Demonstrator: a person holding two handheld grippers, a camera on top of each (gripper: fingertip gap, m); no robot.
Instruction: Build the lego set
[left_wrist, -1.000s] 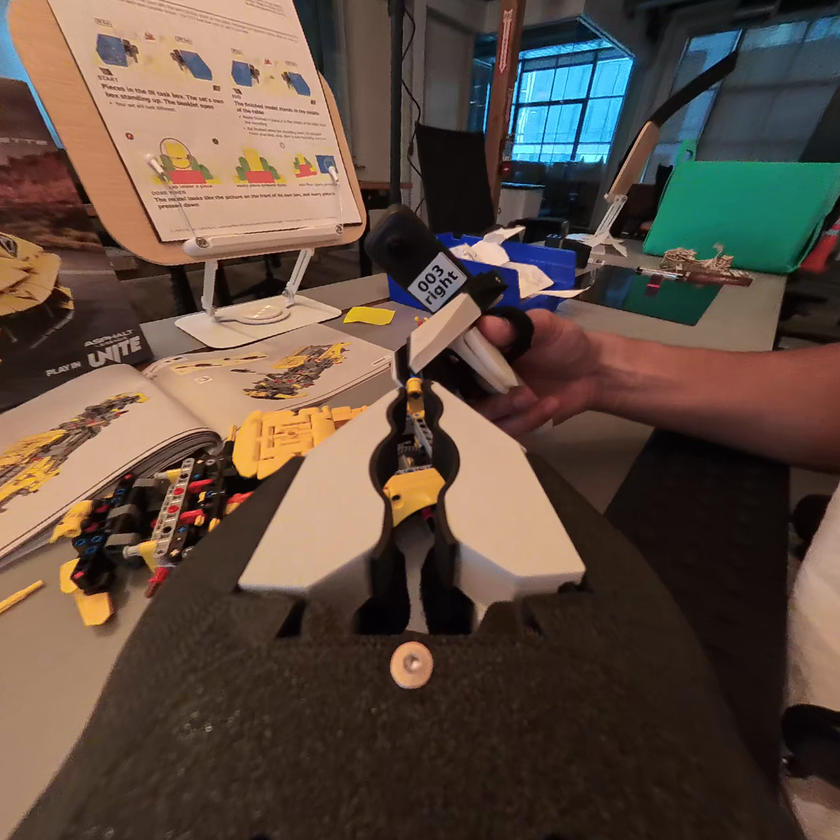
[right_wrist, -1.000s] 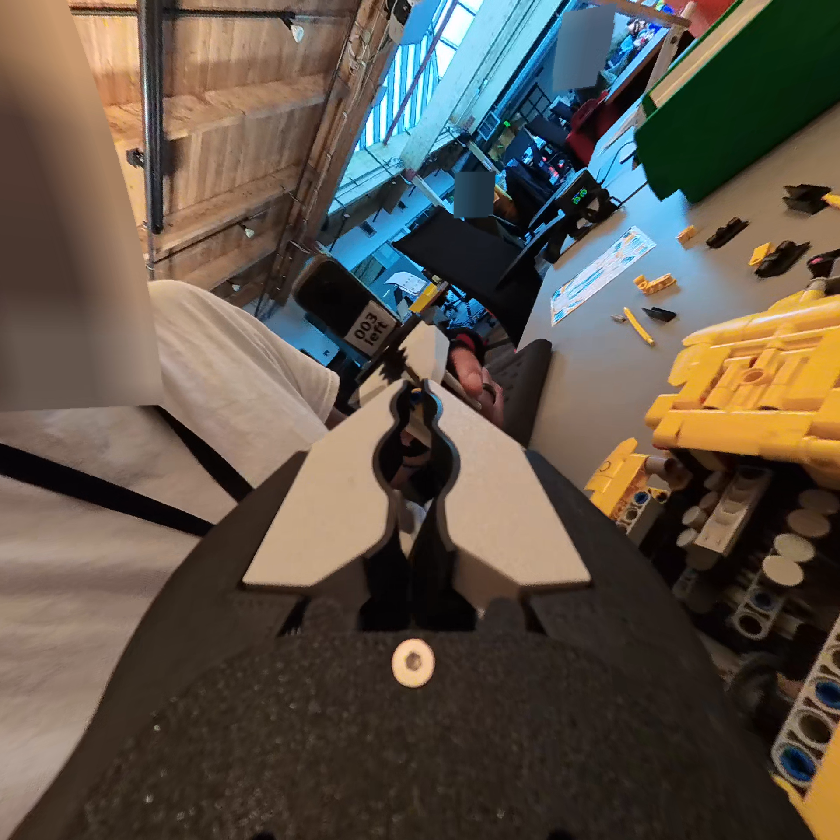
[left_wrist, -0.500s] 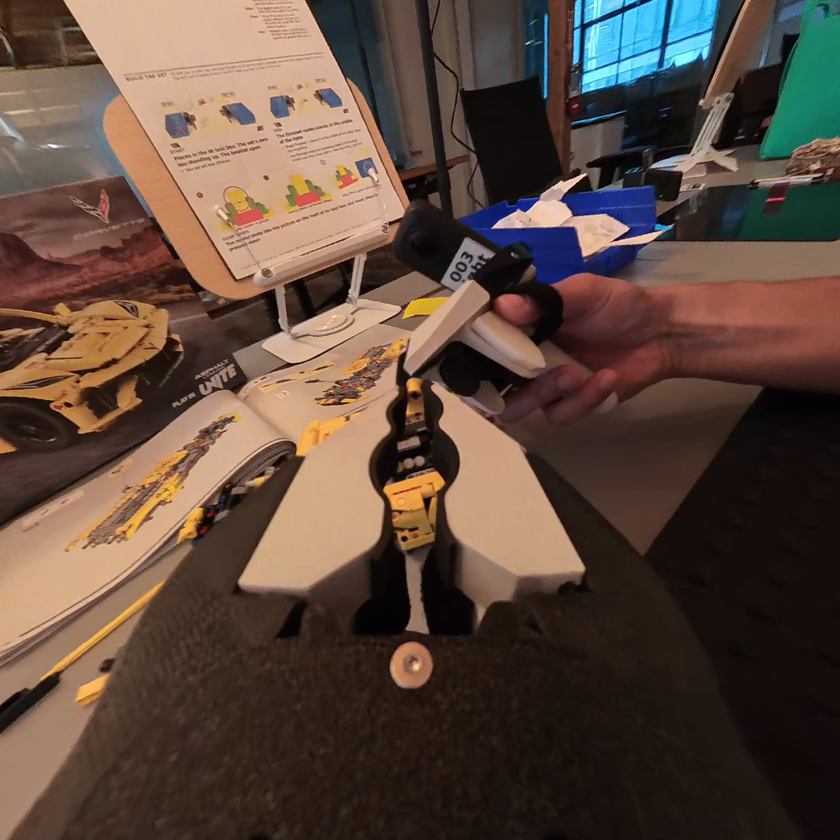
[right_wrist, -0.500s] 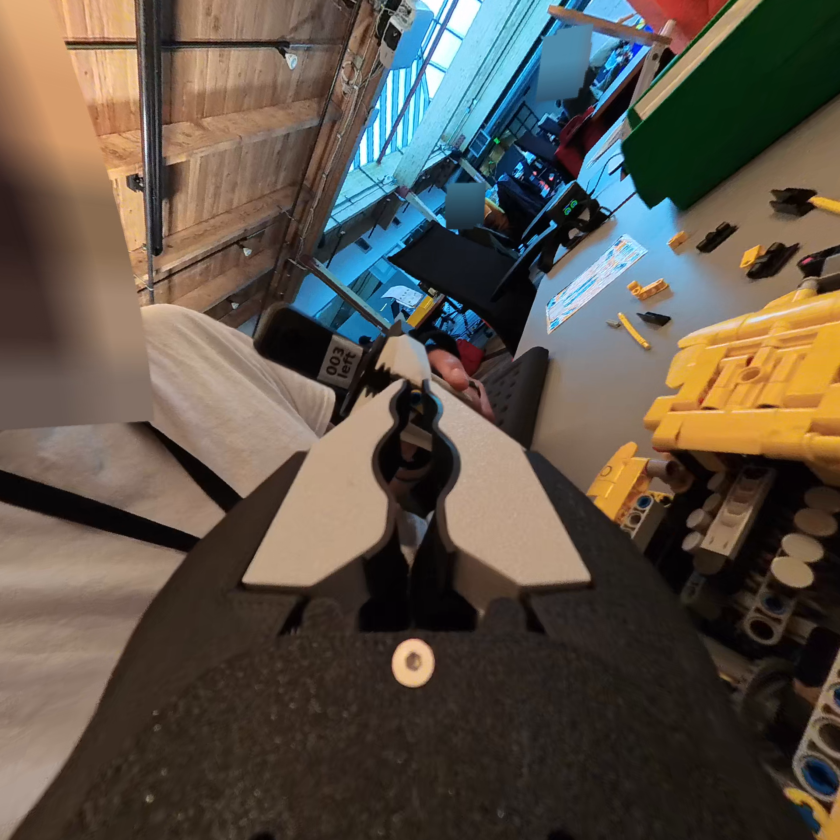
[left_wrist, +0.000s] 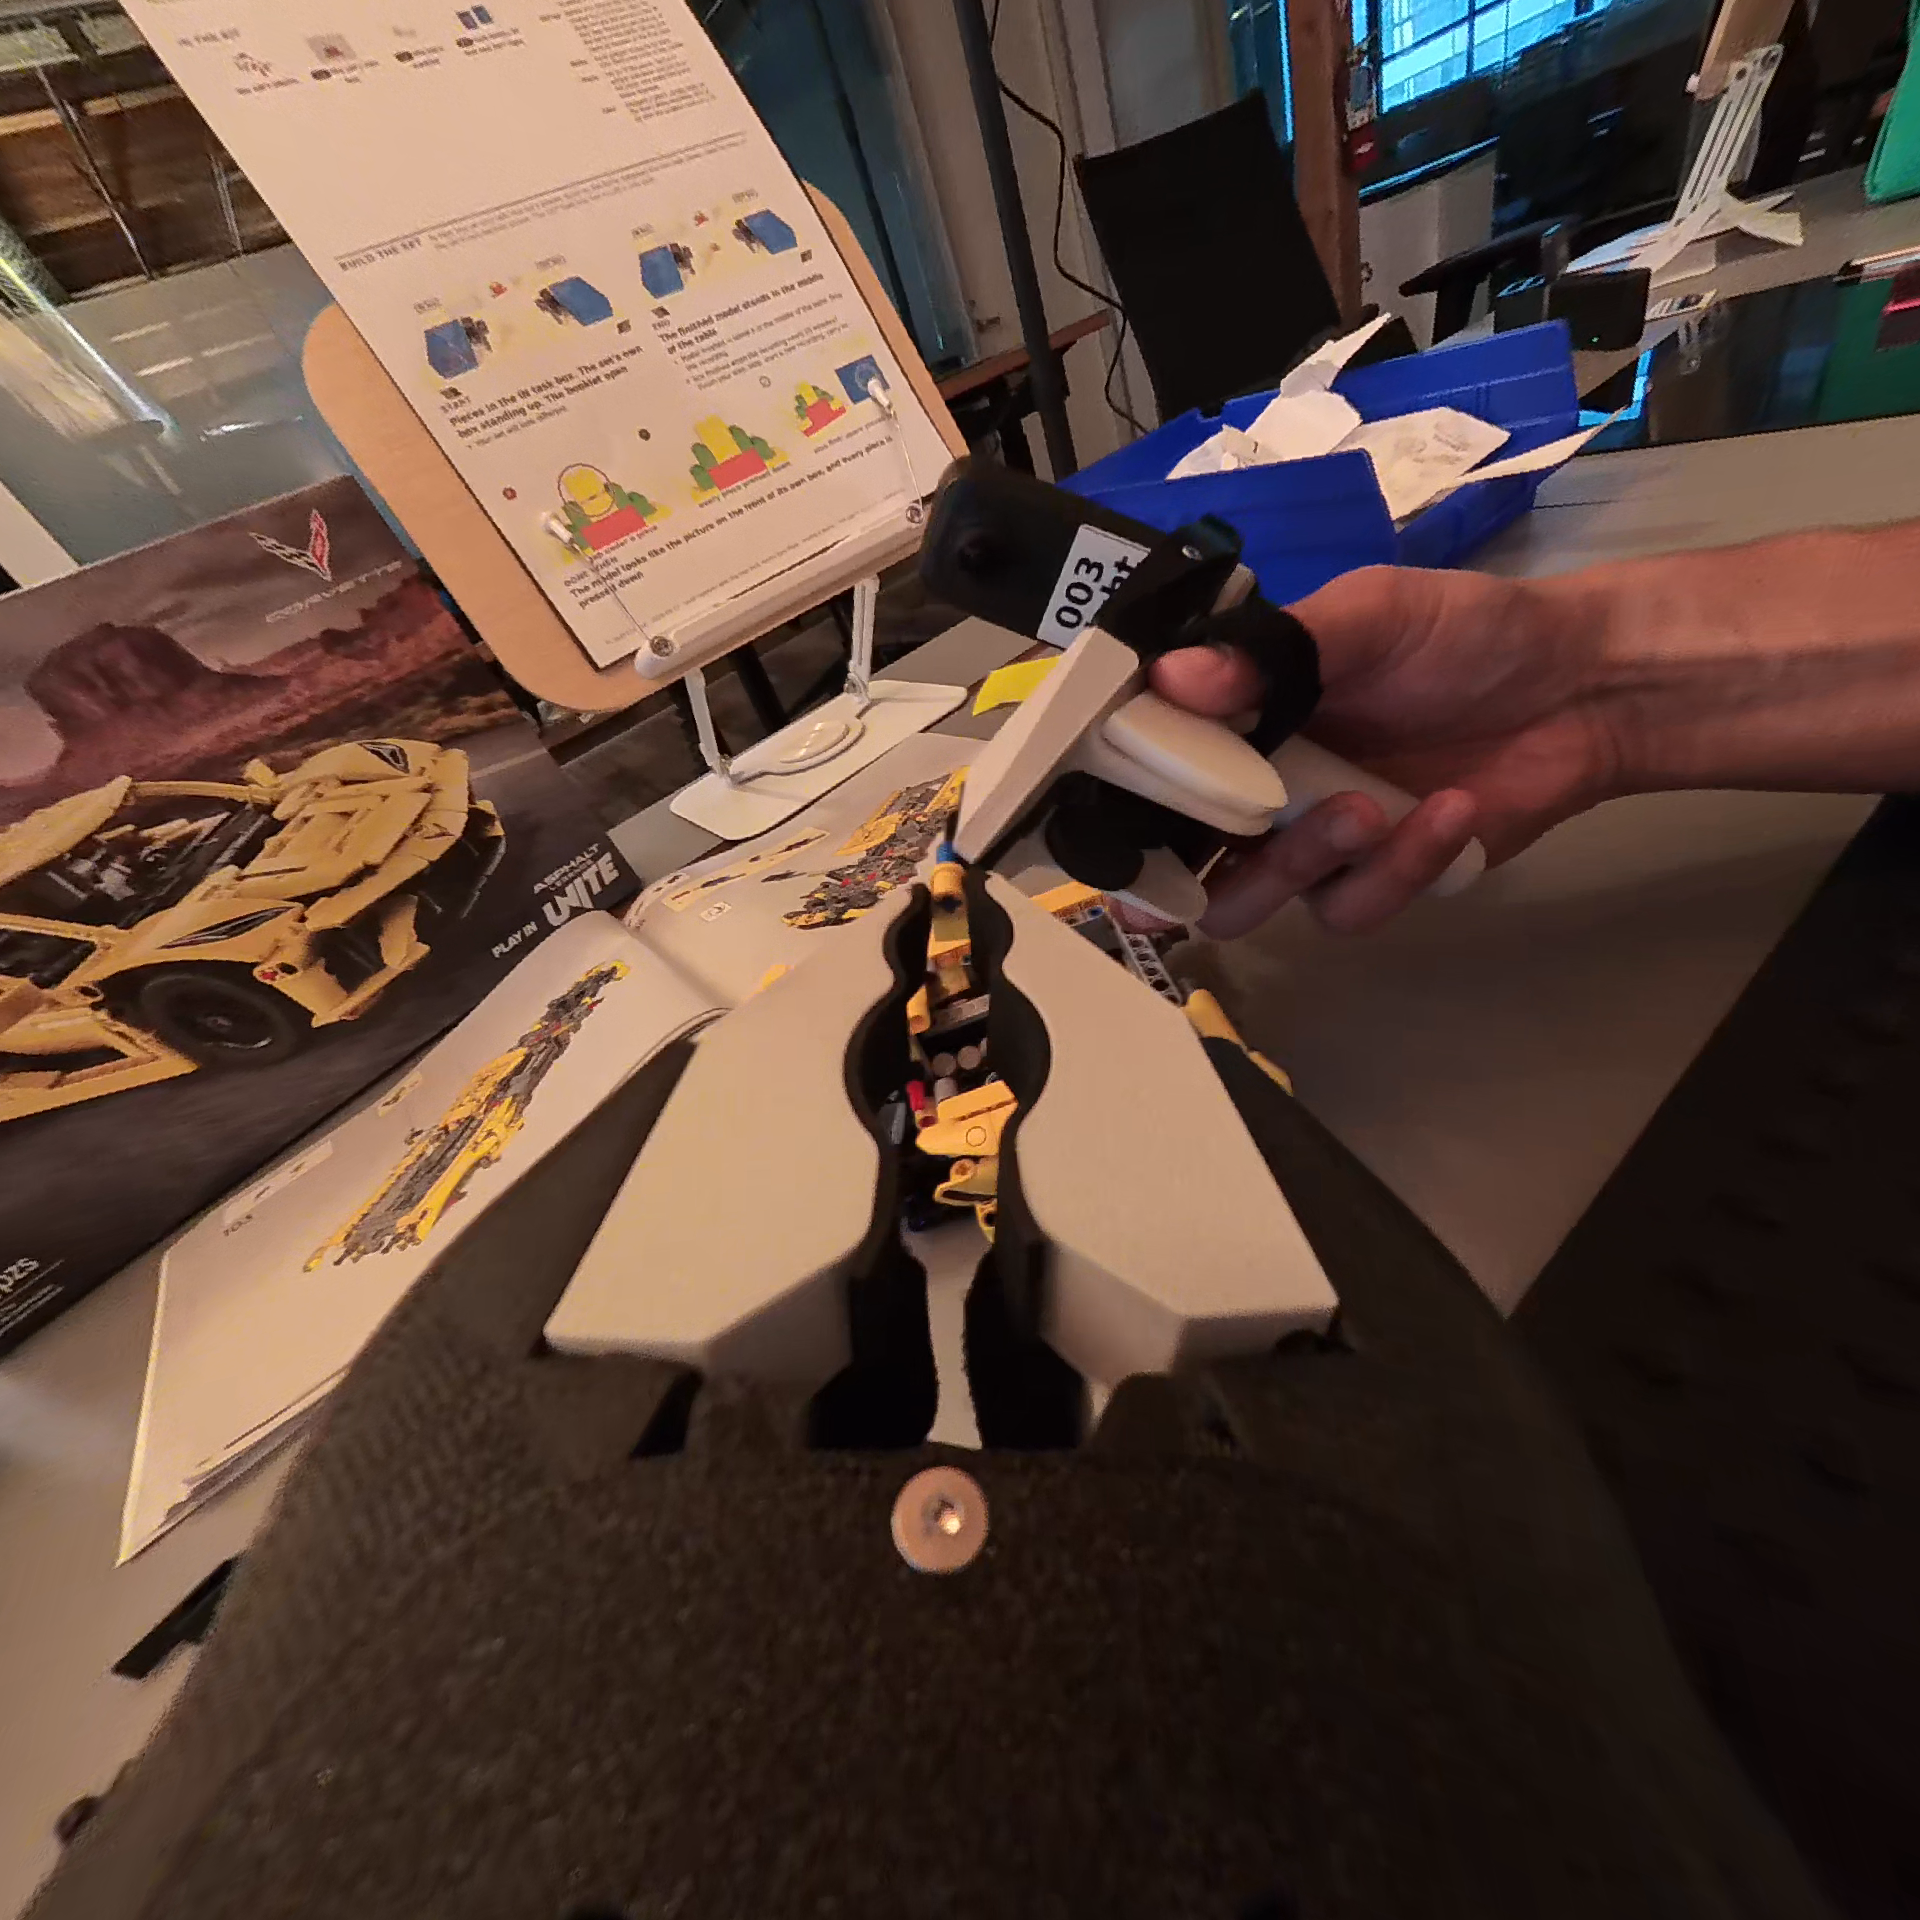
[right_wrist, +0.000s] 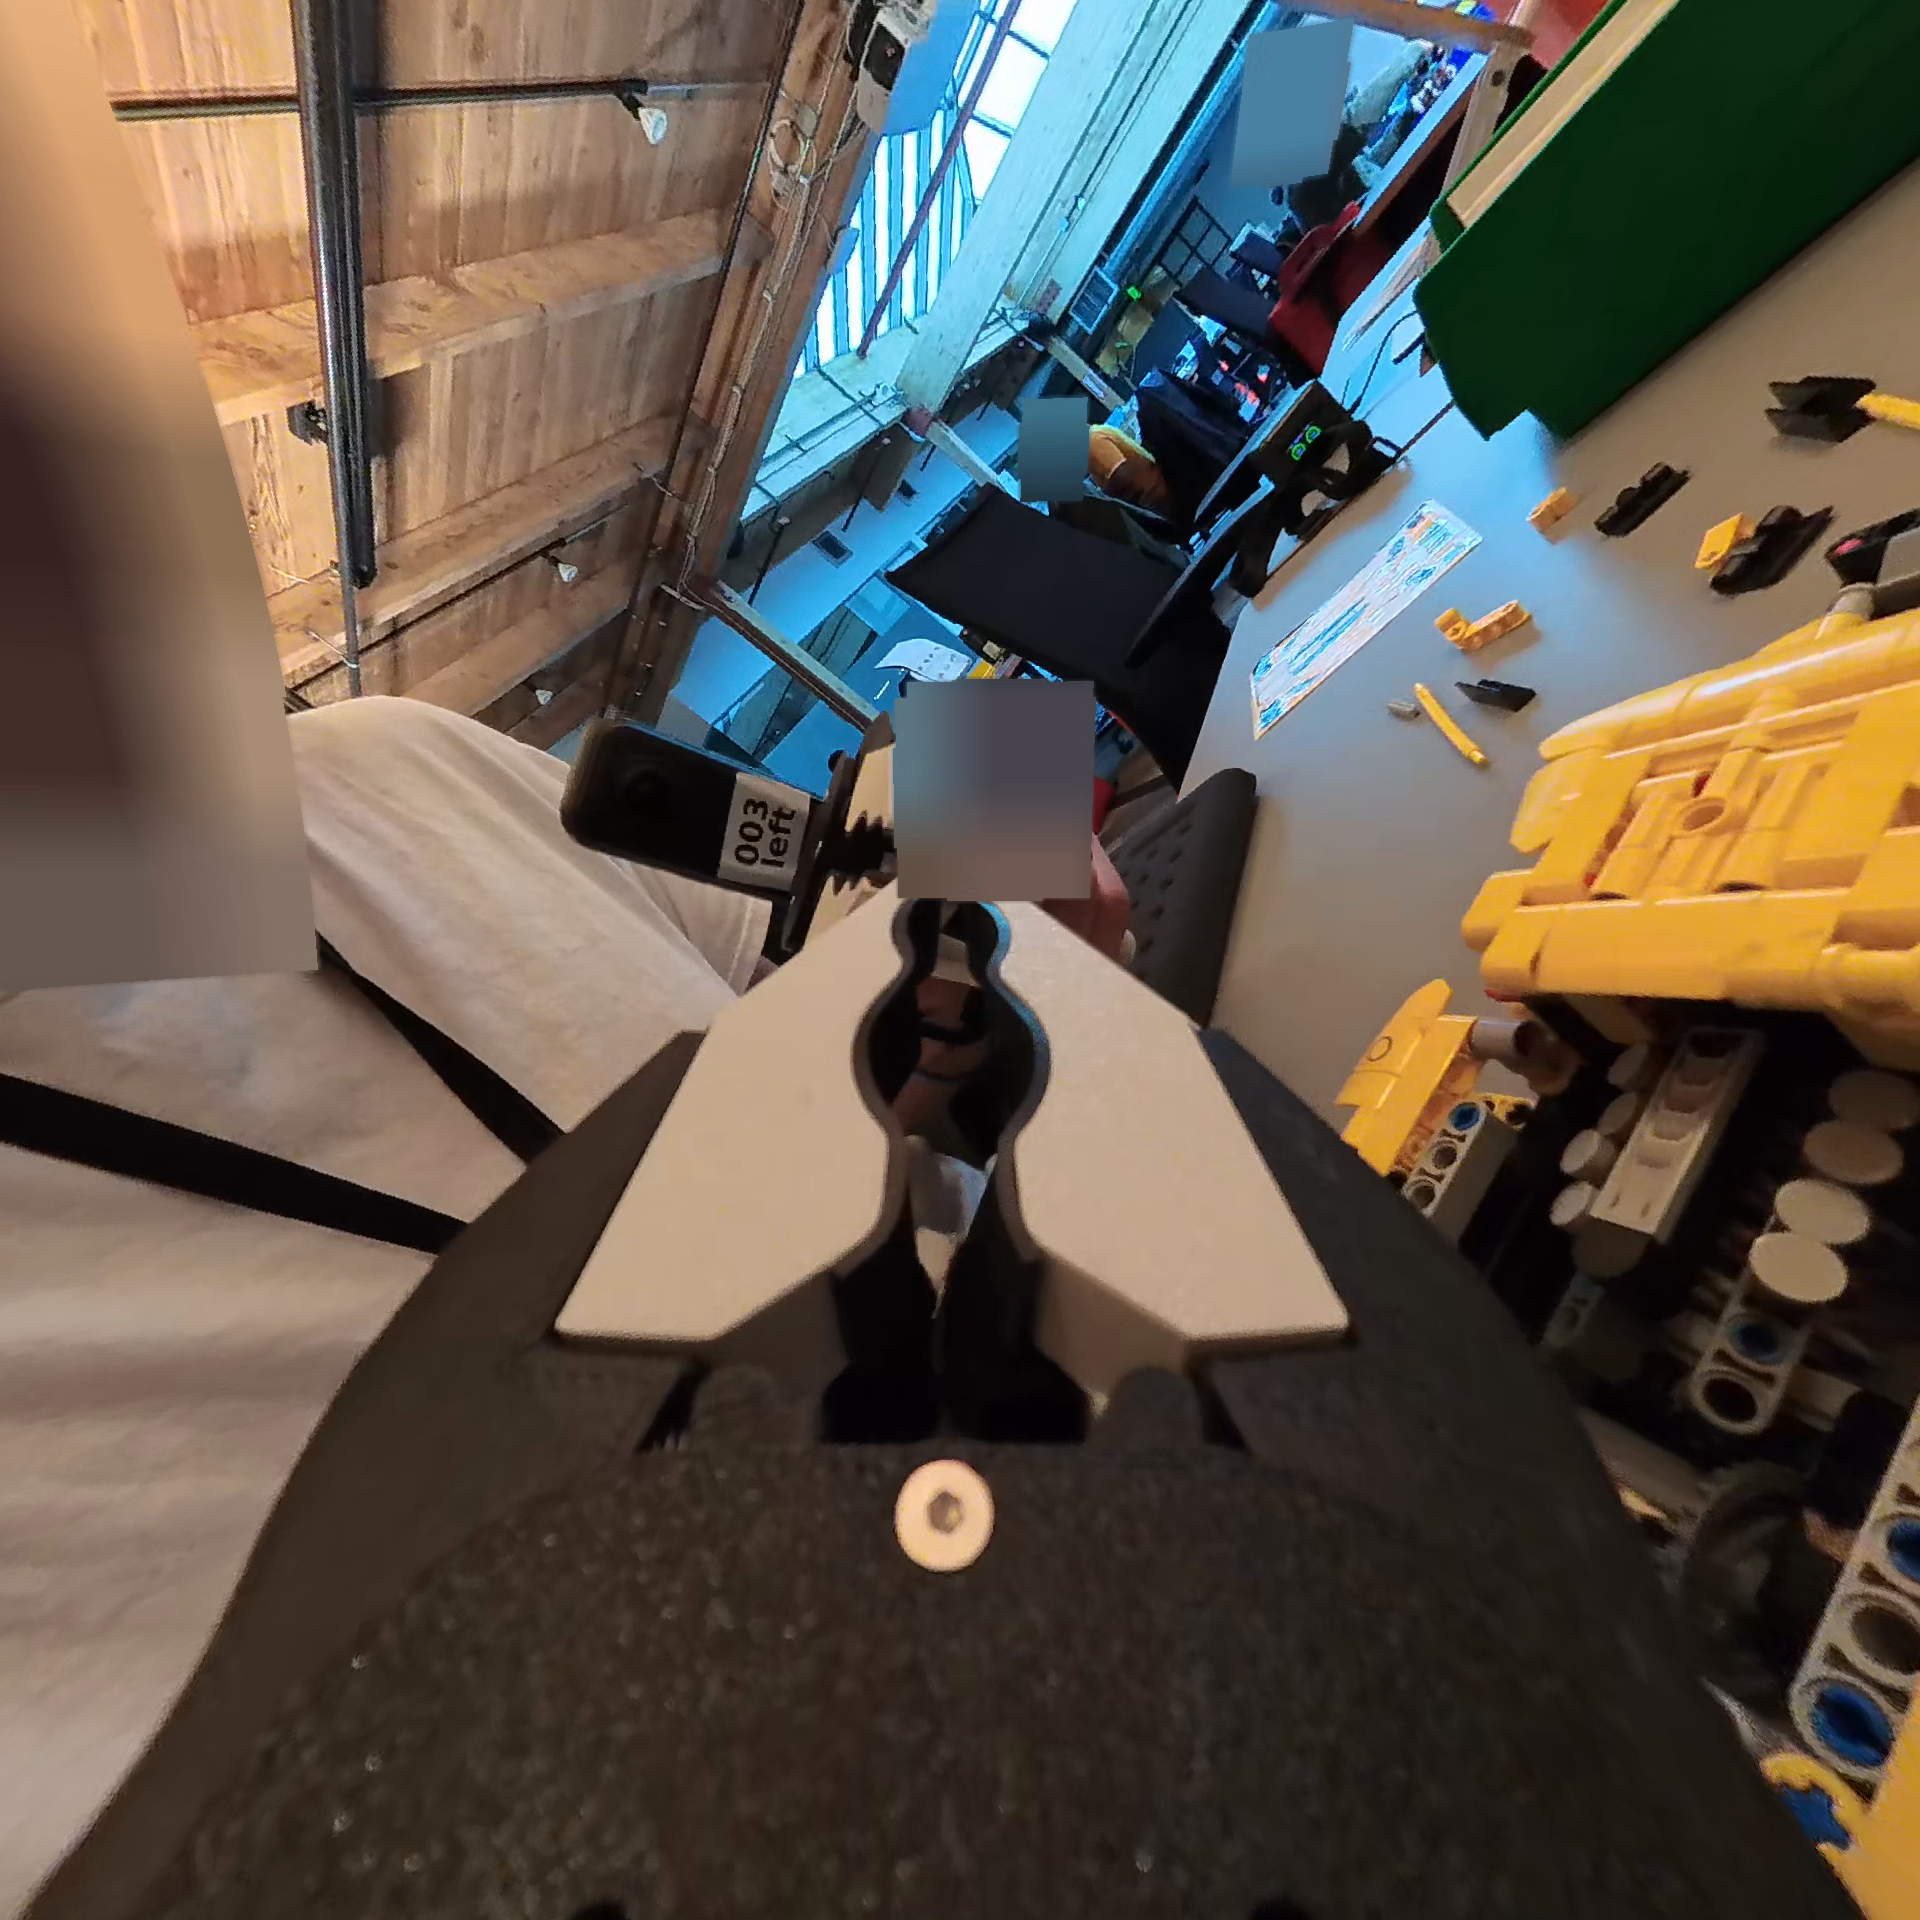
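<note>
Lifted since before, the left gripper (left_wrist: 951, 914) stayed clamped on a yellow subassembly (left_wrist: 961, 1127); the right gripper (right_wrist: 951, 935) nipped its tip. Half-built yellow car (right_wrist: 1704, 935) lay beside loose pieces (right_wrist: 1481, 629), unfinished.

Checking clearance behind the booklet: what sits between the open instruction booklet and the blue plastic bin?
In the left wrist view, the white-footed sheet stand and a yellow paper scrap lie between the booklet and bin; the right hand-held gripper crosses in front.
</note>
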